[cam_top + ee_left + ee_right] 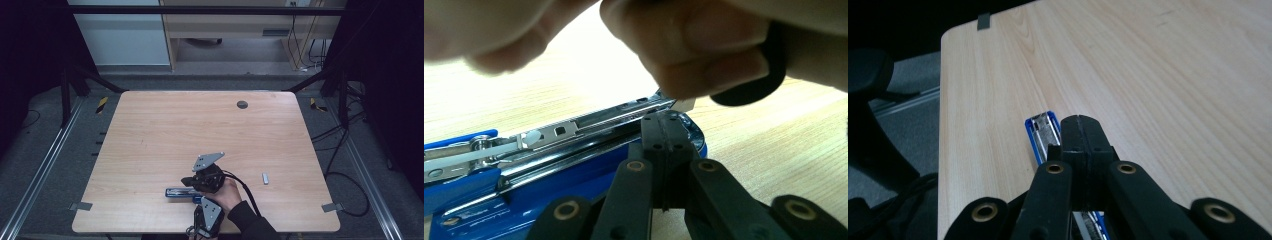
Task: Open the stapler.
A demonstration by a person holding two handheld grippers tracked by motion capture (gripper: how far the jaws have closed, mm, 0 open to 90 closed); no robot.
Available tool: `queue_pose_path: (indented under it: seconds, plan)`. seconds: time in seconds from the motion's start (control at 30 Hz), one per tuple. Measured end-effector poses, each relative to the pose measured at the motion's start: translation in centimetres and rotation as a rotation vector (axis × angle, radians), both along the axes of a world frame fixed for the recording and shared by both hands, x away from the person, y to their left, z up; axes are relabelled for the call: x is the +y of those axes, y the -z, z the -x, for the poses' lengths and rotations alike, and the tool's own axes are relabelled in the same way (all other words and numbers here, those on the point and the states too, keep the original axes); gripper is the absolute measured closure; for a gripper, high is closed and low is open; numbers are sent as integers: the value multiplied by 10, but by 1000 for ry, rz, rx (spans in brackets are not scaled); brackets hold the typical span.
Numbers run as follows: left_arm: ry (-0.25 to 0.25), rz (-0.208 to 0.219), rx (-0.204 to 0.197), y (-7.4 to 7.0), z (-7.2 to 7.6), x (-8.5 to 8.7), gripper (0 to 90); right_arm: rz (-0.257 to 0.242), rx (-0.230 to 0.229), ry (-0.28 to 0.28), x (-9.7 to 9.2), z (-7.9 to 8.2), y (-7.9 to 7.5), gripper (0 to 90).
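A blue stapler (177, 192) lies near the table's front edge, hinged open with its metal magazine (589, 125) bared. My right gripper (189, 181) reaches left over it, jaws shut with nothing between them, its tip (1080, 125) just above the stapler's far end (1043, 132). My left gripper (201, 204) comes in from the front edge, also shut, with its tip (667, 122) at the end of the magazine over the blue base (574, 170). Fingers of a hand (704, 50) press down there on a small pale piece (684, 104); what it is I cannot tell.
A small grey strip of staples (265, 178) lies on the wooden table (200, 125) to the right of the hands. A round grey cap (242, 104) sits near the far edge. Metal brackets (80, 205) clamp the front corners.
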State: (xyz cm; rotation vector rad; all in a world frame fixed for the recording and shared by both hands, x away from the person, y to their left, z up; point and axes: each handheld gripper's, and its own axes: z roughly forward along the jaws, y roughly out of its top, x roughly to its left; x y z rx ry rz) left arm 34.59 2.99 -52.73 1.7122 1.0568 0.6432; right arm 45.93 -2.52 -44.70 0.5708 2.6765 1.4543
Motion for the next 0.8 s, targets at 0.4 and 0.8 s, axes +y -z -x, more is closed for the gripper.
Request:
queue_pose_path:
  seconds: [0.4, 0.8]
  plan:
    - [7, 0, 0, 0, 0, 0, 895, -126, -82, 106, -38, 4, -16, 829]
    - [33, 14, 15, -1, -1, 2, 853, -177, -102, 223, -80, 6, -16, 672]
